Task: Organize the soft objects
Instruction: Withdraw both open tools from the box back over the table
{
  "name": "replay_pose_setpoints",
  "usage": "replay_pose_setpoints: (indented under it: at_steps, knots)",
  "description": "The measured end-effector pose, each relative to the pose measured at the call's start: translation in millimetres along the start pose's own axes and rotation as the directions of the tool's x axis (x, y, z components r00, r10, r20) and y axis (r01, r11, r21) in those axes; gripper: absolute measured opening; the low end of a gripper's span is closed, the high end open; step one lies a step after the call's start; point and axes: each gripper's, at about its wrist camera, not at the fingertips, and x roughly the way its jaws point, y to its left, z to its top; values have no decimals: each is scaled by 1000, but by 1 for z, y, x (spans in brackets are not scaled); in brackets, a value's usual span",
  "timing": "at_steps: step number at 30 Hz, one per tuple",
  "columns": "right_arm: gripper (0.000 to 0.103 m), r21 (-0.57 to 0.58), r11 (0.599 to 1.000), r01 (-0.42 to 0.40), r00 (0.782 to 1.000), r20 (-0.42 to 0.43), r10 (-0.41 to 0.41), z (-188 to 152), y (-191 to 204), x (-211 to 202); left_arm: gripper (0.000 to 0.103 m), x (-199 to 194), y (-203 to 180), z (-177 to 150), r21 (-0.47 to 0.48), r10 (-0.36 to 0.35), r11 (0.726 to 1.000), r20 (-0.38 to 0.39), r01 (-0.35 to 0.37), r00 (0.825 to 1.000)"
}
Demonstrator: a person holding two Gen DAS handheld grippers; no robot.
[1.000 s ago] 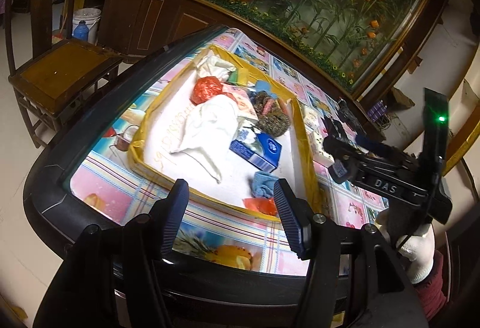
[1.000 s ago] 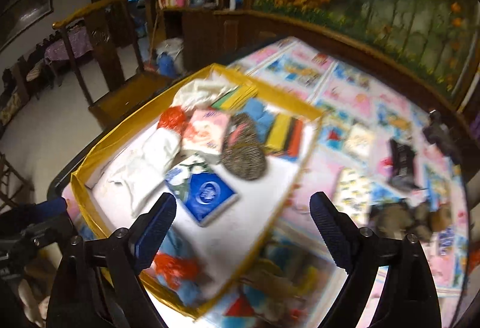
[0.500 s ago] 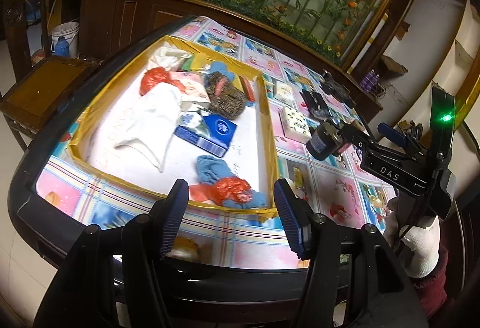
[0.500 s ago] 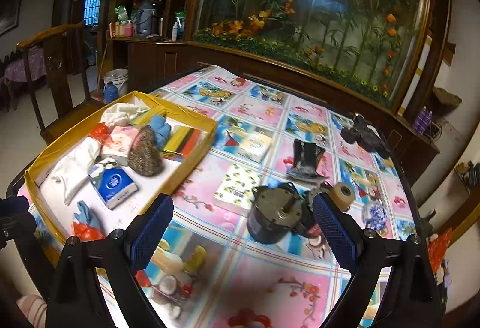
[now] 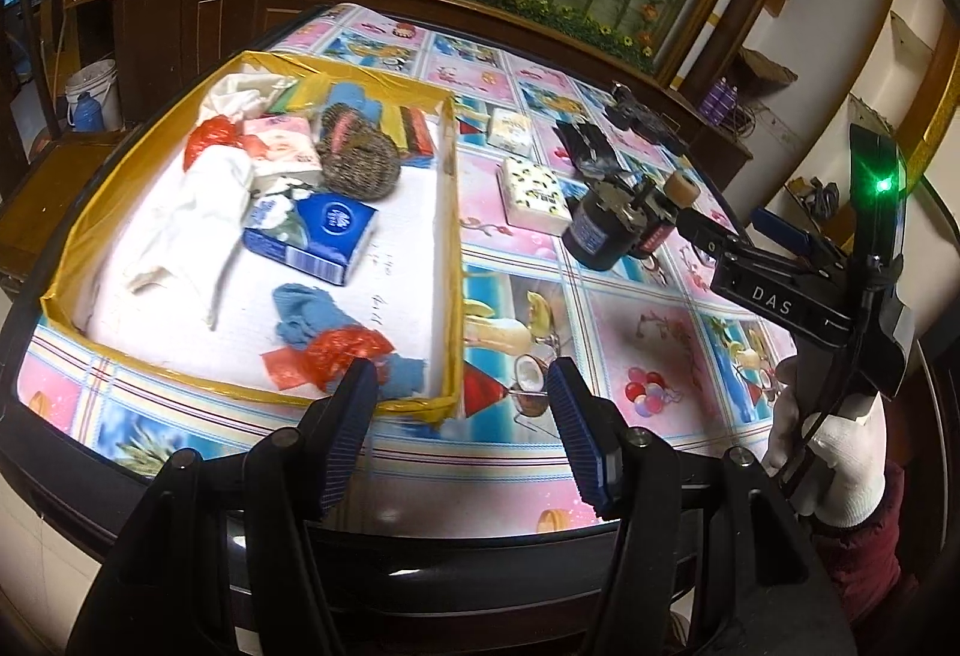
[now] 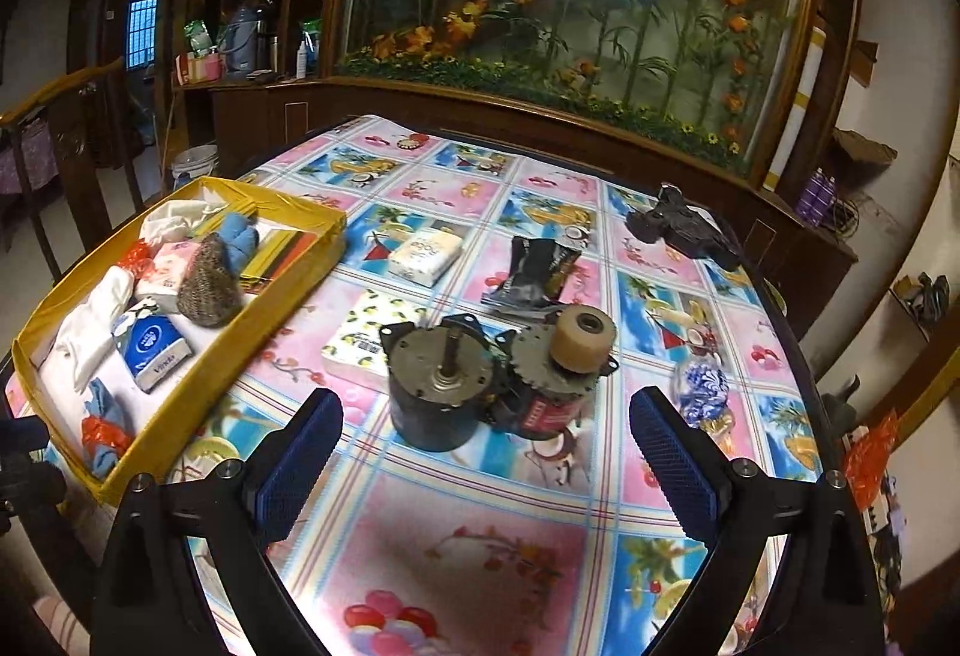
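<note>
Bright patterned oilcloth covers the table [image 6: 480,536], with the yellow tray [image 6: 198,368] already holding soft goods. Just beyond the tray's far-right side lies a lemon-print tissue pack [image 6: 360,341], light and squashy, best pinched across its short sides. Both the left gripper [image 5: 462,416] and right gripper [image 6: 486,452] hang spread wide, empty.

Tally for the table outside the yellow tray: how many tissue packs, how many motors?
Tissue packs: 2
Motors: 2
Total: 4
</note>
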Motion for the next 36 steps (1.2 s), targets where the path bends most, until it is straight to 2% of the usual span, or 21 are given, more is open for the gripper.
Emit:
replay_pose_setpoints:
  at_steps: [10, 14, 18, 22, 27, 30, 32, 34, 36]
  knots:
    - [98, 74, 997, -4, 999, -33, 7, -11, -47, 13, 57, 16, -28, -5, 55, -24, 998, -51, 26, 998]
    - [98, 173, 985, 12, 997, -83, 3, -18, -96, 24, 57, 21, -41, -10, 94, -49, 994, -73, 56, 996]
    - [98, 293, 954, 61, 991, -134, -22, -22, -161, 38, 57, 29, -49, -15, 121, -79, 989, -97, 90, 992]
    - [98, 371, 927, 59, 989, -150, -3, -11, -205, 56, 57, 37, -50, -18, 113, -96, 988, -118, 109, 988]
    - [98, 410, 910, 67, 975, -222, 28, 13, -227, 107, 58, 42, -44, -17, 96, -96, 990, -126, 108, 987]
    - [93, 380, 921, 80, 956, -290, 36, 22, -223, 143, 58, 42, -40, -14, 85, -96, 991, -125, 107, 988]
    - [85, 365, 926, 91, 944, -327, 36, 25, -216, 164, 57, 41, -37, -11, 85, -96, 991, -120, 106, 988]
    - [72, 351, 933, 85, 925, -375, 57, 24, -208, 185, 57, 40, -36, -7, 84, -103, 990, -116, 113, 988]
    - [67, 356, 931, 78, 915, -396, 75, 19, -206, 196, 57, 40, -36, -2, 83, -111, 989, -116, 121, 987]
